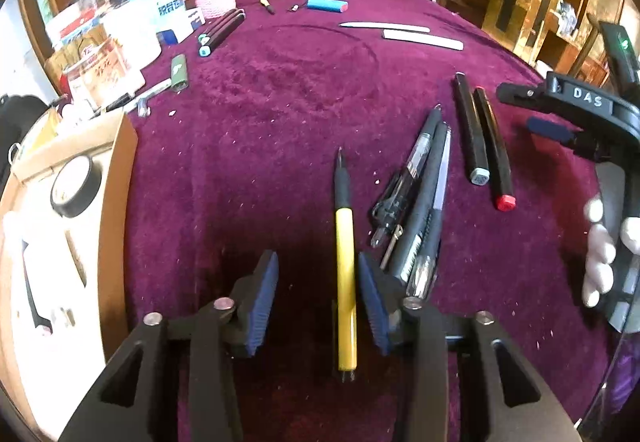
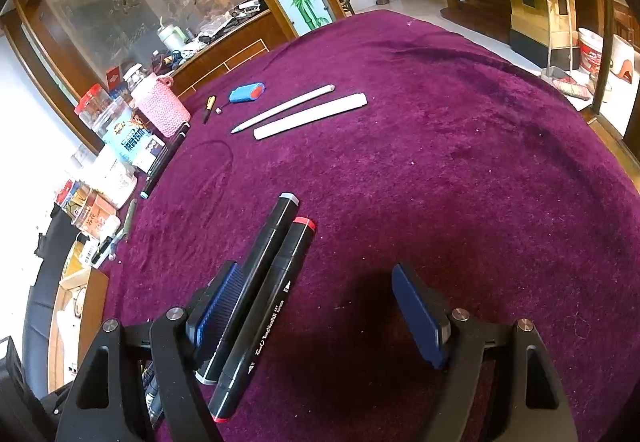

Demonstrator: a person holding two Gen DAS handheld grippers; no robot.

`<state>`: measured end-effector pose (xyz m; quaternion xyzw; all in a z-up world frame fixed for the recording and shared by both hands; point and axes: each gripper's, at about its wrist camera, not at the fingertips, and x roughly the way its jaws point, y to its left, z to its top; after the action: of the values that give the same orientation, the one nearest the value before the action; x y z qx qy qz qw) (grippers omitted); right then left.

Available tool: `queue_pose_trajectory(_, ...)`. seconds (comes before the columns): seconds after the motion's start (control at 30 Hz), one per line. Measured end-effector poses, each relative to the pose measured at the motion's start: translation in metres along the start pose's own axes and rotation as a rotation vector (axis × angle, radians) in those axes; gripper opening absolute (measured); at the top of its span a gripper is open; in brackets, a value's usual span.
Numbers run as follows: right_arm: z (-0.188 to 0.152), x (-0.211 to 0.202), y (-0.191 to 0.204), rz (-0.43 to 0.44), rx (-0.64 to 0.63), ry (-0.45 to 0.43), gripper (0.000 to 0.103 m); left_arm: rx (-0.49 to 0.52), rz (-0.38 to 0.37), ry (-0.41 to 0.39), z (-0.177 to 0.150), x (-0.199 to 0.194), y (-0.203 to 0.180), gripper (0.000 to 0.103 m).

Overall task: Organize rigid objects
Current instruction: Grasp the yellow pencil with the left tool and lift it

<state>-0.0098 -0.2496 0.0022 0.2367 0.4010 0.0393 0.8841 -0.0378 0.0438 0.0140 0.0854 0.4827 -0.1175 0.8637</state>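
Sorting looks partly done — grey pens [image 1: 420, 202] and two black markers [image 2: 264, 282] lie grouped; the yellow-barrelled pen [image 1: 346, 262] sits between the open left hand-held gripper [image 1: 318, 298] — right hand-held gripper [image 2: 318, 318] open, empty.

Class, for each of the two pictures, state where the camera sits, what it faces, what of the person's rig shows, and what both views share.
Left wrist: on the left gripper, open, facing along a yellow pen with black grip lying between its fingers; the right gripper and a gloved hand show at the right.
Right wrist: on the right gripper, open, facing two black markers.
Shared: purple velvet tablecloth, the markers, a blue lighter.
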Motion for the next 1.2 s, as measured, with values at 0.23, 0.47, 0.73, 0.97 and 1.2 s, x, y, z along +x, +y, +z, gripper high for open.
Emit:
queue_pose_trajectory(0.23,0.0,0.0,-0.002,0.0,0.002,0.0,0.081,-0.069,0.006,-0.051,0.004,0.008,0.012,0.065)
queue_pose_trajectory(0.47,0.001,0.001,-0.001,-0.006,-0.003,-0.002,0.081,-0.156,-0.106,-0.098,-0.008,-0.011,0.023,0.008)
queue_pose_trajectory(0.73,0.002,0.002,0.0,-0.003,-0.008,-0.002,0.083,-0.181,-0.192,-0.236,-0.024,-0.079,0.027,0.008)
queue_pose_trajectory(0.97,0.002,0.003,0.001,-0.015,-0.021,-0.007,0.084,-0.151,-0.206,-0.31,-0.035,-0.113,0.027,0.008)
queue_pose_trajectory(1.2,-0.008,-0.036,0.04,-0.183,-0.176,-0.19,0.084,-0.193,-0.21,-0.338,-0.047,-0.127,0.048,0.008)
